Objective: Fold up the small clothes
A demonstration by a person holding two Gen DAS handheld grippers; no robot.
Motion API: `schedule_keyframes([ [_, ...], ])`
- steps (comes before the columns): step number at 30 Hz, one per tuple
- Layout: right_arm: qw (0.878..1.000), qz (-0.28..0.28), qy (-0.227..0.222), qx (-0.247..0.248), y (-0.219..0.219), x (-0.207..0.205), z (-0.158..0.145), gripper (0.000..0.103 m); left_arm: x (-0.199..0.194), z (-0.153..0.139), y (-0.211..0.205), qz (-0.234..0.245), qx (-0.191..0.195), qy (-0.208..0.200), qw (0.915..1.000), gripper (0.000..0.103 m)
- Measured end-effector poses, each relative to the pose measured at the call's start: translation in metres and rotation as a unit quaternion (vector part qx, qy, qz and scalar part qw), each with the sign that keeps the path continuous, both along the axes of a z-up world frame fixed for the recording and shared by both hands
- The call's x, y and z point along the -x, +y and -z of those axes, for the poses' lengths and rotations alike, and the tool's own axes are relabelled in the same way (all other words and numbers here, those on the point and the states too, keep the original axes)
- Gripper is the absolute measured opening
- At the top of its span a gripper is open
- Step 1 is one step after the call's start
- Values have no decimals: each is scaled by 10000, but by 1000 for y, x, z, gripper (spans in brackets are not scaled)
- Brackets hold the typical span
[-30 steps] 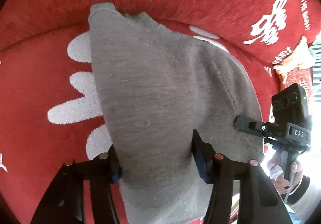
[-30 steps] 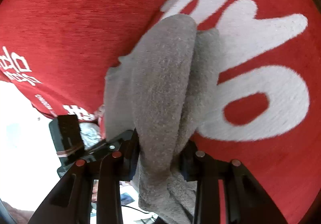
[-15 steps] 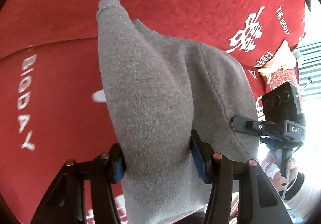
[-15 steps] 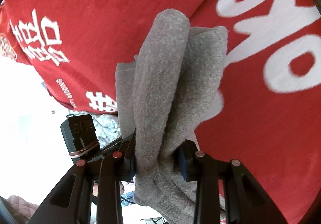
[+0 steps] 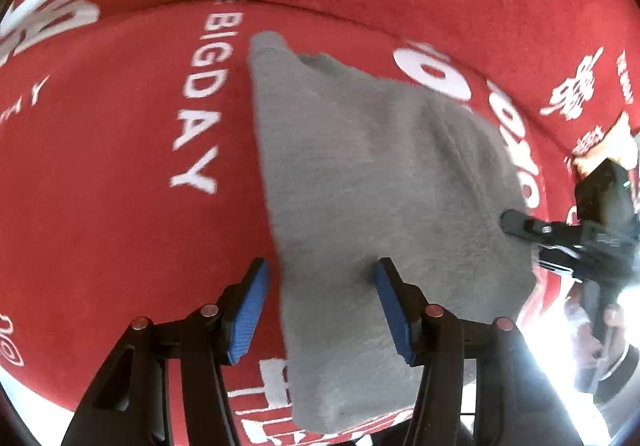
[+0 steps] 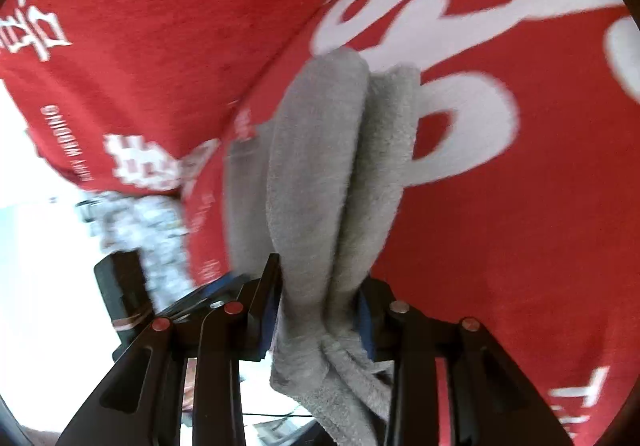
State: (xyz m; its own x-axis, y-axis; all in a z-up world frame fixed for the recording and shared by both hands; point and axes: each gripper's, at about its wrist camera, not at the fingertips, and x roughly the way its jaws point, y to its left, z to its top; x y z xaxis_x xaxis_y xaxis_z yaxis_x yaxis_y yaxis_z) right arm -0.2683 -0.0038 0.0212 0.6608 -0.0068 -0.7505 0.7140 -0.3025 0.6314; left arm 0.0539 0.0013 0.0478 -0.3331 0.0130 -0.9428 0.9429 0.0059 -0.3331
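A red blanket (image 5: 120,166) with white lettering lies under the grey garment (image 5: 380,186), bunched in folds between both tools. The right gripper (image 6: 320,306) is easing open around the bunched cloth; the left gripper (image 5: 320,306) seems parted, its left pad clear, though blur hides any contact. This looks like laying a fold down, so next comes letting go cleanly and smoothing.

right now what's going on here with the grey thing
A person is folding a small grey garment over a red cover, one claw in each hand. The left claw stands open, its left pad clear of the cloth. The right claw has bunched folds of it between its jaws, which are opening.
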Motion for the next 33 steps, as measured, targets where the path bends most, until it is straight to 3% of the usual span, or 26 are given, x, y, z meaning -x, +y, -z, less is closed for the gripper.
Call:
schedule_keyframes([
  [2,9966,-186,803,-16,2,10,-5,41,-10,-6,3,-32,133,-138,9998,57],
  [3,9952,-190,960,52,3,15,-10,41,-13,-8,3,-55,206,-227,9995,57],
  [7,9986,166,475,160,9,24,-18,41,-25,-16,2,-170,410,-364,9984,57],
  [10,9991,81,357,-209,8,9,2,41,-27,-21,-3,-183,475,-385,9980,57],
  [11,9989,50,377,-281,10,5,6,35,-23,-22,-5,-170,503,-414,9977,57],
  [12,9987,13,435,-276,11,1,7,21,-21,-23,-6,-150,528,-456,9975,57],
  [13,9983,-70,557,-131,10,-3,1,20,-17,-23,-7,-117,560,-508,9971,57],
  [14,9975,-151,688,42,9,-7,-8,9,-15,-24,-6,-77,597,-557,9966,57],
  [15,9959,-258,837,210,8,-10,-16,7,-11,-23,-6,-52,609,-585,9964,57],
  [17,9908,-454,1234,326,9,-12,-23,7,-9,-16,-4,-23,533,-615,9967,57],
  [20,9843,-759,1591,70,13,-14,-2,7,-7,8,0,-150,279,-582,9978,57],
  [23,9748,-974,2001,138,14,-21,4,11,-8,10,3,-250,263,-629,9974,57],
  [28,9703,-947,2212,262,20,-26,-16,13,-2,2,10,13,388,-909,9951,57],
  [33,9698,-824,2213,616,41,-24,-47,13,-7,-3,15,-92,302,-968,9948,57],
])
